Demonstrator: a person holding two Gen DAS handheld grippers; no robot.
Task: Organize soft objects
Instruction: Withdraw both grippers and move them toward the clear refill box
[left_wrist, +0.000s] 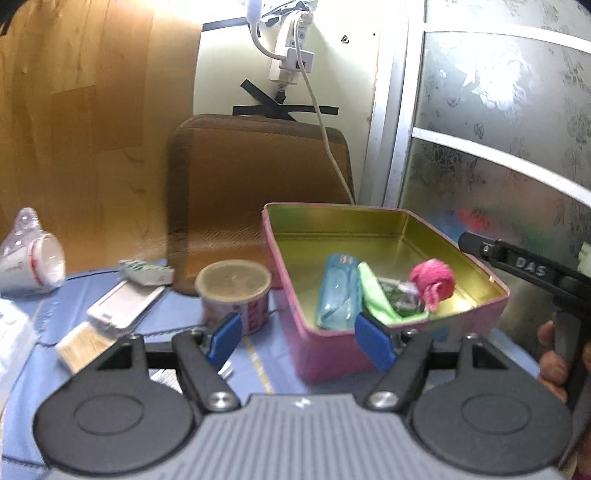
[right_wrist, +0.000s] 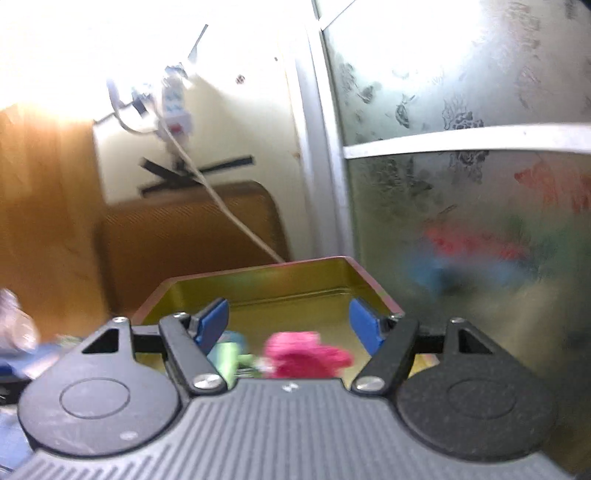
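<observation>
Blue cloth covered the bench (left_wrist: 258, 362), with a brown cushion and a frosted glass door behind it. On it stood the pink tin (left_wrist: 332, 354), lid off, gold inside, and already holding three soft things: a blue pouch (left_wrist: 338, 291) along its left side, a green packet (left_wrist: 375, 299) beside that, and a rolled pink cloth (left_wrist: 432, 282) to the right of both.

The left gripper (left_wrist: 301, 341) hung just short of the tin's near wall, jaws parted and nothing between them. The right gripper (right_wrist: 288, 325) hovered over the tin's near edge, jaws likewise spread and empty, the pink cloth lying below them and apart from the pads. Both hands looked free, then, and the load was down.

What was left? Out on the bench sat a round tub (left_wrist: 234, 295), a white card or box (left_wrist: 123, 306), a pale brush or block (left_wrist: 83, 347) and a wrapped mug (left_wrist: 31, 262). None of those looked soft, though blur made the smaller bits hard to call. My read: sorting was well along, perhaps nearly finished.
</observation>
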